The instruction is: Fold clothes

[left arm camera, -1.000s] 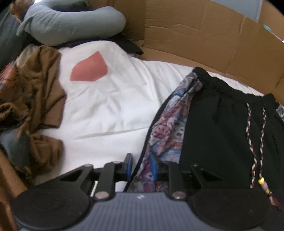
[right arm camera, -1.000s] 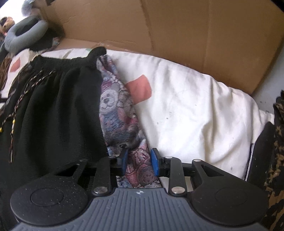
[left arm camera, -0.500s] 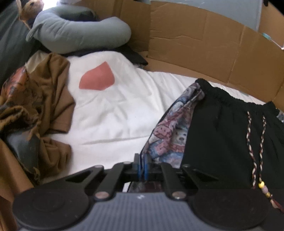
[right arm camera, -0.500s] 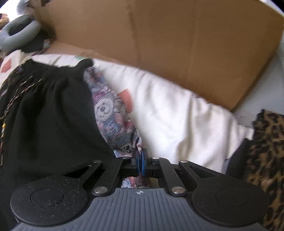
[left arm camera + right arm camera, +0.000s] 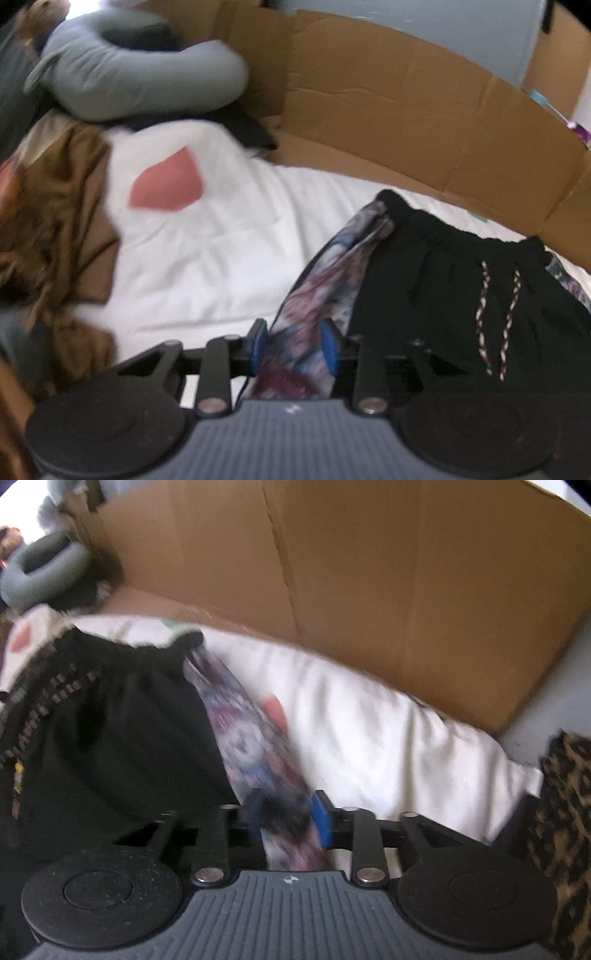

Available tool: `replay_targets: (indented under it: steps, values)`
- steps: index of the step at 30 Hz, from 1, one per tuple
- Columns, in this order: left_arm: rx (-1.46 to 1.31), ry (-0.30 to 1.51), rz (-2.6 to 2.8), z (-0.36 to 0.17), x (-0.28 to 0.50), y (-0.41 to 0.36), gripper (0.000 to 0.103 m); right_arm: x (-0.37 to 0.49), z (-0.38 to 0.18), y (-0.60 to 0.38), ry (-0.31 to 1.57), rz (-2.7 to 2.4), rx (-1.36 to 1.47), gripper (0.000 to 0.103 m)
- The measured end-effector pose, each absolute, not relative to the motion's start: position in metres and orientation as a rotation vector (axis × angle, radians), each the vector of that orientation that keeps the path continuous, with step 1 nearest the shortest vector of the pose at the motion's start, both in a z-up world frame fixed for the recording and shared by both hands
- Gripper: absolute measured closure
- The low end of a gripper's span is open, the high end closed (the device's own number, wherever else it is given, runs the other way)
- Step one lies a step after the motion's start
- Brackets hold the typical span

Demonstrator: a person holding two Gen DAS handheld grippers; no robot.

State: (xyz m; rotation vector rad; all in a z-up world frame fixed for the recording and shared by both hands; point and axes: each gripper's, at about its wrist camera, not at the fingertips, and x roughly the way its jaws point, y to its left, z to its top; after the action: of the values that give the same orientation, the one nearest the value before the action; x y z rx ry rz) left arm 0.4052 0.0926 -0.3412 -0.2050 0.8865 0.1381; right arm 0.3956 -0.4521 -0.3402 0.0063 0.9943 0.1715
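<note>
On the white bed (image 5: 229, 258), both hand-held grippers, left (image 5: 294, 347) and right (image 5: 289, 821), have just parted off the patterned side panels of black shorts (image 5: 443, 295) at six o'clock; each should re-pinch deeper before folding.

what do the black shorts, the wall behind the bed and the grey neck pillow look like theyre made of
Black shorts: soft matte knit or woven cloth, going by the gathered waistband and braided drawcord; the exact fibre can't be told.
Wall: brown corrugated cardboard, dull and creased, with fold lines and cut edges.
Neck pillow: smooth grey fabric over a plump stuffing, judging by its rounded, puffy shape.
</note>
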Motion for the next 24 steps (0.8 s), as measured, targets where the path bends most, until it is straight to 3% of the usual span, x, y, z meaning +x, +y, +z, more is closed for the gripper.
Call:
replay_targets:
  steps: [20,23,24]
  values:
    - [-0.319,0.854,0.099,-0.369,0.457,0.102,0.066,0.474,-0.37,-0.413,0.997,0.297,0.018,0.064]
    - [-0.318,0.859,0.085,-0.368,0.466,0.102,0.066,0.476,-0.373,-0.407,0.998,0.33,0.003,0.074]
    - [-0.315,0.861,0.082,-0.367,0.469,0.101,0.069,0.477,-0.372,-0.406,0.997,0.33,0.001,0.092]
